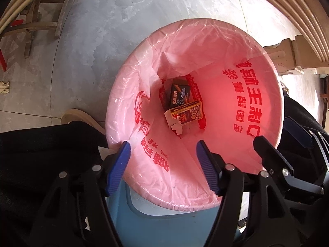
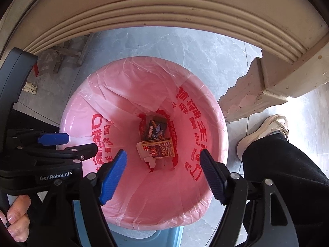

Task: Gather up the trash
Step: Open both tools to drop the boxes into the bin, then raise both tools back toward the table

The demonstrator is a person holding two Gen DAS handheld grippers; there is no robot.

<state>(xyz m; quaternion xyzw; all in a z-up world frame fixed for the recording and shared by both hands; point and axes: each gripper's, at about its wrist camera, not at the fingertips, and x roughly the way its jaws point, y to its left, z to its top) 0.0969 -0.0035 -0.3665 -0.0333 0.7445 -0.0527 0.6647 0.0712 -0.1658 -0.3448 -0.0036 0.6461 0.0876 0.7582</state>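
A blue bin (image 1: 164, 222) lined with a pink plastic bag (image 1: 226, 123) printed in red stands on the floor below both grippers. At the bottom of the bag lie a dark box (image 1: 180, 94) (image 2: 156, 130) and a red and gold box (image 1: 188, 114) (image 2: 159, 149) with its flap torn open. My left gripper (image 1: 162, 144) hangs open over the near rim, with nothing between its blue pads. My right gripper (image 2: 163, 152) is open too, pointing down into the bag, empty. Each gripper shows at the edge of the other's view.
A beige table edge with a carved leg (image 2: 246, 103) overhangs the far side of the bin. A wooden stool (image 1: 37, 24) stands further off on the grey tiled floor. A person's black trouser leg and pale shoe (image 2: 265, 131) are right of the bin; a hand (image 2: 16, 220) grips the left handle.
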